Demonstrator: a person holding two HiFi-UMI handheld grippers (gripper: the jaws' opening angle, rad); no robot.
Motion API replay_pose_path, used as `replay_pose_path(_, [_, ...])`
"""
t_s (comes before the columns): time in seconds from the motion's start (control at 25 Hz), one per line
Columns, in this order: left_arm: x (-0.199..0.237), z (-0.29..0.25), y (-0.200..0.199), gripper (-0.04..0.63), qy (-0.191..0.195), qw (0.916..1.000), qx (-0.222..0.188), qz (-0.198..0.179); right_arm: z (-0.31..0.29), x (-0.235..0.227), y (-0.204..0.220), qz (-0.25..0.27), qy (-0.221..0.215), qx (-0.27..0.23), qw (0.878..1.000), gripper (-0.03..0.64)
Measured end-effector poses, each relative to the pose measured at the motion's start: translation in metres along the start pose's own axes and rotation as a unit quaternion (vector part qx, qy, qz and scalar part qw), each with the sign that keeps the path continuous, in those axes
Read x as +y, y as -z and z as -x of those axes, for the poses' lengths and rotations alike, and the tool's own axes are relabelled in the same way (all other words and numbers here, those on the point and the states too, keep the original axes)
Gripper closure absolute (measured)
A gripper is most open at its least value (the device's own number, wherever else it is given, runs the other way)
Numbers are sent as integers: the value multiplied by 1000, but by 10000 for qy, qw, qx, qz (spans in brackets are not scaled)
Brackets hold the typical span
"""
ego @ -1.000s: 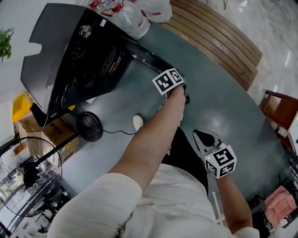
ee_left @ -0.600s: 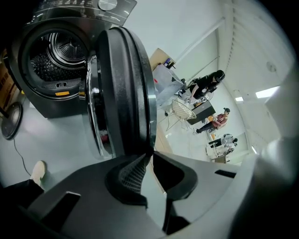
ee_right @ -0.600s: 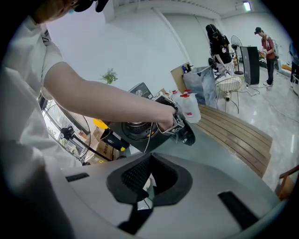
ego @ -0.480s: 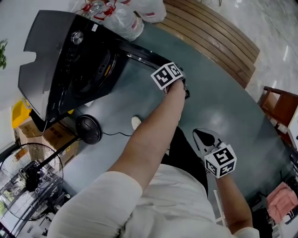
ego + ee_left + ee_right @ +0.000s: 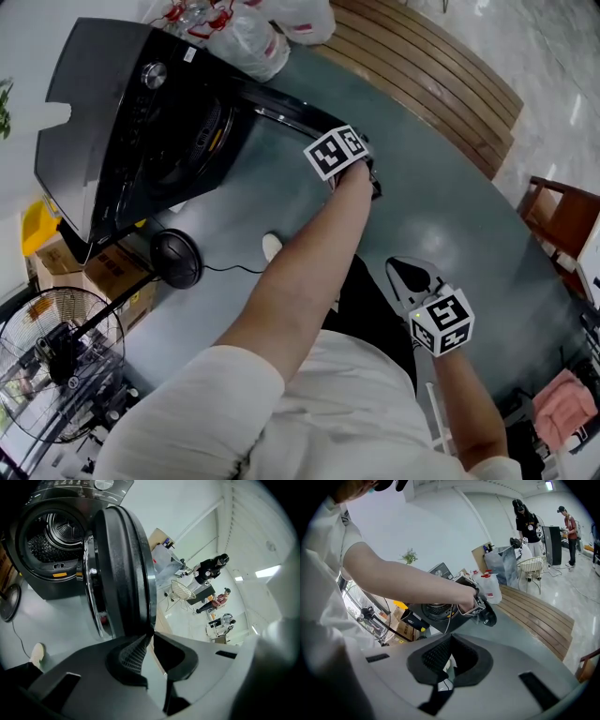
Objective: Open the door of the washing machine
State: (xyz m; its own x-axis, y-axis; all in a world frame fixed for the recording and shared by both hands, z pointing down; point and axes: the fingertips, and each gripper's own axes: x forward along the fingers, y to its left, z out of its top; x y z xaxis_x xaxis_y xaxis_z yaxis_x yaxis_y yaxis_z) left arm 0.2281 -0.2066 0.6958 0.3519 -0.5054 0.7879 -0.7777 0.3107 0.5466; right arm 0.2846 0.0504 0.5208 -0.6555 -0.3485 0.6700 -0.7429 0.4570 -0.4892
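Washer door (image 5: 122,564) open, upright, edge-on toward L gripper (image 5: 151,635), rim pinched between its fingers; R gripper (image 5: 451,637) fingers together.

Glossy black washing machine (image 5: 108,103), chrome-ringed door (image 5: 123,566), slatted wood decking (image 5: 441,84), smooth grey floor (image 5: 469,225).

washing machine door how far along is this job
Done: the door stands swung out, showing the drum. In hand: the left gripper has its jaws shut on the door's rim. Left: only letting go, probably. The right gripper hangs shut, empty.
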Motion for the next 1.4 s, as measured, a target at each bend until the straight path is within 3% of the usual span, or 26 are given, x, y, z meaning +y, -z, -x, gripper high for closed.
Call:
replay_pose_path(0.36, [-3, 3, 2, 535, 45, 9999, 107, -118, -1, -3, -4, 68, 8, -5, 10000, 607])
replay_pose_path(0.64, [-17, 17, -1, 535, 390, 9986, 149, -324, -4, -1, -10, 174, -15, 0, 9998, 607])
replay_pose_path(0.92, [-26, 49, -15, 538, 865, 9929, 177, -803, -12, 4, -25, 451, -66, -30, 9990, 607])
replay_pose_path(1.08, [-41, 91, -12, 546, 1388, 9787, 237, -1496, -9, 8, -36, 624, -120, -95, 9979, 607])
replay_pose_path(1.24, [-47, 147, 3, 554, 1891, 9537, 374, -2309, -7, 12, -49, 834, -182, -161, 9962, 607])
replay_pose_path(1.4, [-44, 209, 11, 557, 2310, 9367, 435, -2595, -5, 20, -63, 1052, -247, -230, 9939, 607])
